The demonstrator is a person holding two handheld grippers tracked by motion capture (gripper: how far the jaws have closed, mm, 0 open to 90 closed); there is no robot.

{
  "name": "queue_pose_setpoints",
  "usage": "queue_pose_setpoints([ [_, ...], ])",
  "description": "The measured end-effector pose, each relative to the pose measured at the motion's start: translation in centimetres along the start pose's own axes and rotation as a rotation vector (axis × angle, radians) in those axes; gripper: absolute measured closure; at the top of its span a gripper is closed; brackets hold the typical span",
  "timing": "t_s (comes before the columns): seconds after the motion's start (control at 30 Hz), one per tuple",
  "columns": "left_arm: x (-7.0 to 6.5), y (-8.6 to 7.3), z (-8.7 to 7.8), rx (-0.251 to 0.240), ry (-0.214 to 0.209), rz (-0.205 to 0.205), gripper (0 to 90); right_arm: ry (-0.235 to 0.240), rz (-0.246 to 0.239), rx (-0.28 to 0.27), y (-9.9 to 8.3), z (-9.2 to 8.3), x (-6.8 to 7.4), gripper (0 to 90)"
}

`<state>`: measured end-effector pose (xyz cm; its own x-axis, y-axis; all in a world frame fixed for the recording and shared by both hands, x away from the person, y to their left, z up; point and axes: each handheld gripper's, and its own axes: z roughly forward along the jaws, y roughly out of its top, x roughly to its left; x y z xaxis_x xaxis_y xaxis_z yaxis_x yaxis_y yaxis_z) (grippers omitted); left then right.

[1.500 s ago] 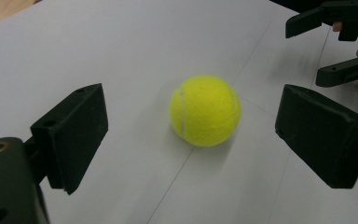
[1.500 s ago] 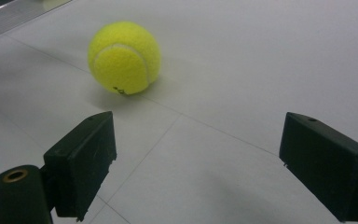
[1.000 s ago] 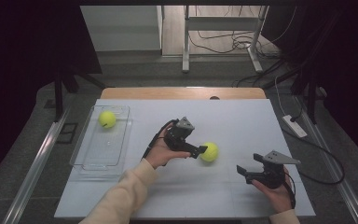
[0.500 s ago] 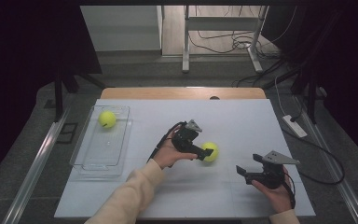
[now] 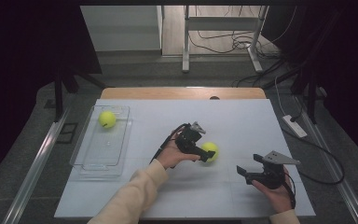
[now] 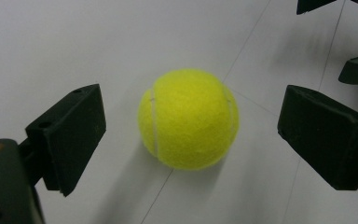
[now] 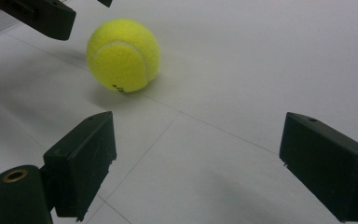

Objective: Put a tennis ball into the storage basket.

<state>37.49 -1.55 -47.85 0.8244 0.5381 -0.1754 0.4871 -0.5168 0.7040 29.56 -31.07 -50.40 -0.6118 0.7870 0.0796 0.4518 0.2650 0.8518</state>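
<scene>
A yellow tennis ball [image 5: 210, 150] lies on the white table [image 5: 242, 126], a little right of the middle. My left gripper [image 5: 205, 153] reaches it from the left. In the left gripper view the ball [image 6: 189, 119] sits between the two black jaws of the left gripper [image 6: 191, 135] with a gap on each side. These jaws have just been opening a little wider and stand open. My right gripper [image 5: 243, 173] hovers open and empty near the front right. Its own view has the ball [image 7: 123, 55] ahead at upper left, beyond the open right gripper [image 7: 198, 163].
A clear plastic tray [image 5: 98, 164] stands at the table's left, with a second yellow tennis ball [image 5: 107, 119] in its far end. A wooden strip [image 5: 182, 93] runs along the table's far edge. A power strip [image 5: 294, 126] lies on the floor at the right.
My left gripper has moved right and slightly down, so the ball now sits between its jaws. The right gripper has kept still.
</scene>
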Motion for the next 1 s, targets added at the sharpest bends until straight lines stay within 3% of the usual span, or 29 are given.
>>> queue_pose_setpoints([
  [0.83, 0.0, -0.3, 3.5, 0.073, -0.02, -0.01, 9.0, 0.0, -0.001, 0.001, 0.0, 0.1, -0.1, 10.9],
  [1.0, -0.1, -0.4, 4.0, 0.075, -0.003, 0.001, 10.1, -0.001, -0.001, 0.002, 0.0, 0.1, -0.1, 10.9],
])
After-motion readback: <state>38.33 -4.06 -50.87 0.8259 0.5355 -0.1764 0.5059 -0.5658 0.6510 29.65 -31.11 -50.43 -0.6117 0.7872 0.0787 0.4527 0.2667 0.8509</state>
